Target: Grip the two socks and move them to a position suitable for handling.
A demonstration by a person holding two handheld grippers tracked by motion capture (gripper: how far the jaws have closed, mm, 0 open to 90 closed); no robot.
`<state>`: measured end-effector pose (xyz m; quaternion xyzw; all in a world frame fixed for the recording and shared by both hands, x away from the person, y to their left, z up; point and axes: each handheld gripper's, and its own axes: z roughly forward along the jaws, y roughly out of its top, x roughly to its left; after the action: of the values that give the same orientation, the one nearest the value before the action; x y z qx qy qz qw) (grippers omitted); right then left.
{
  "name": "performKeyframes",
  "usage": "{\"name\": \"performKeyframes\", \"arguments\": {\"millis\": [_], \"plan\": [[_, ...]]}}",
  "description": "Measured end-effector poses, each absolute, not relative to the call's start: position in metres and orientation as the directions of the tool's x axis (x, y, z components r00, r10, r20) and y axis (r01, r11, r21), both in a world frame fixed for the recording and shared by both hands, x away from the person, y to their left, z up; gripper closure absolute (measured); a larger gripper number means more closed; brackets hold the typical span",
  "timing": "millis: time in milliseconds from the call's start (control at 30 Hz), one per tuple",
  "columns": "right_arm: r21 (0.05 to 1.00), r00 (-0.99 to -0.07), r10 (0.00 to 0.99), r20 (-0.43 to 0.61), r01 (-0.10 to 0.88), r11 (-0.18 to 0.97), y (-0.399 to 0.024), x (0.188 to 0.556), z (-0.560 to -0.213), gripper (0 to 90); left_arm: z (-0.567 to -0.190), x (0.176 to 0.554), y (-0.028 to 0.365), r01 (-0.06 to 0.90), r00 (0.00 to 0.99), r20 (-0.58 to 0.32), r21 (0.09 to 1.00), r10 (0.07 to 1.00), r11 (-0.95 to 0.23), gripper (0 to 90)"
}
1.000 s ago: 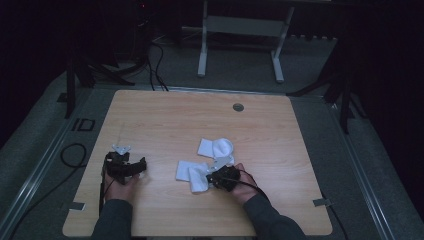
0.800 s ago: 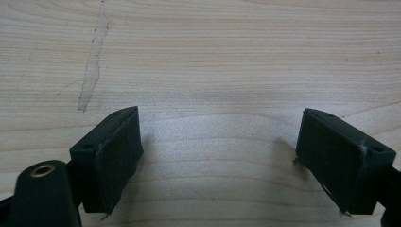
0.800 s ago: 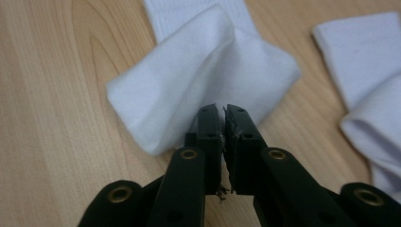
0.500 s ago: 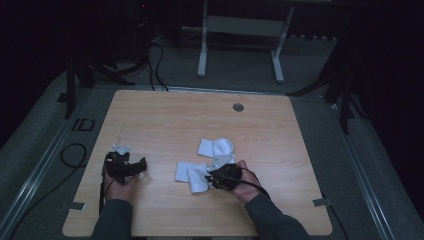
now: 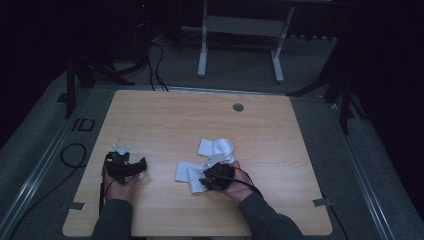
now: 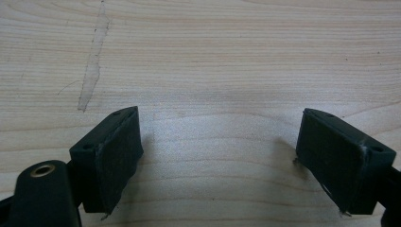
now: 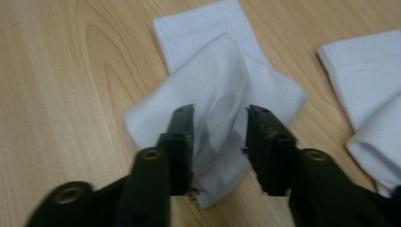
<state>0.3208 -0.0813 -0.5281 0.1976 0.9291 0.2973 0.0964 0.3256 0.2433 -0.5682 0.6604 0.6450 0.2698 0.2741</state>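
Two white socks lie on the wooden table (image 5: 165, 115). The nearer sock (image 5: 186, 172) (image 7: 213, 85) is folded, with a raised fold standing between the jaws of my right gripper (image 5: 203, 176) (image 7: 221, 113). Those jaws have just been opening, and a gap shows beside the cloth. The second sock (image 5: 216, 147) (image 7: 369, 80) lies just beyond, to the right in the right gripper view. My left gripper (image 5: 124, 159) (image 6: 220, 137) rests at the table's left, its jaws wide open over bare wood.
A small round grommet (image 5: 238, 107) sits near the table's far edge. A pale scratch (image 6: 92, 66) marks the wood ahead of the left gripper. Cables (image 5: 70, 155) and a metal stand (image 5: 240, 30) lie on the floor beyond the table.
The right gripper's jaws have parted around the sock's fold, and the hand has shifted slightly. The left hand has stayed put.
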Motion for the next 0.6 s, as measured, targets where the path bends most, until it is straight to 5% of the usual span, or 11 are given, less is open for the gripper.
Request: {"name": "performKeyframes", "arguments": {"millis": [100,600], "plan": [[0.579,-0.9,0.431,-0.071,0.314,0.752,-0.079,0.321,-0.529,85.2,-0.568,0.326,0.243,0.704,0.022,0.003,0.71,1.0,-0.018,15.0],[0.626,-0.884,0.46,-0.088,0.31,0.716,-0.091,0.312,-0.504,87.1,-0.568,0.326,0.243,0.704,0.022,0.003,0.71,1.0,-0.018,15.0]]}}
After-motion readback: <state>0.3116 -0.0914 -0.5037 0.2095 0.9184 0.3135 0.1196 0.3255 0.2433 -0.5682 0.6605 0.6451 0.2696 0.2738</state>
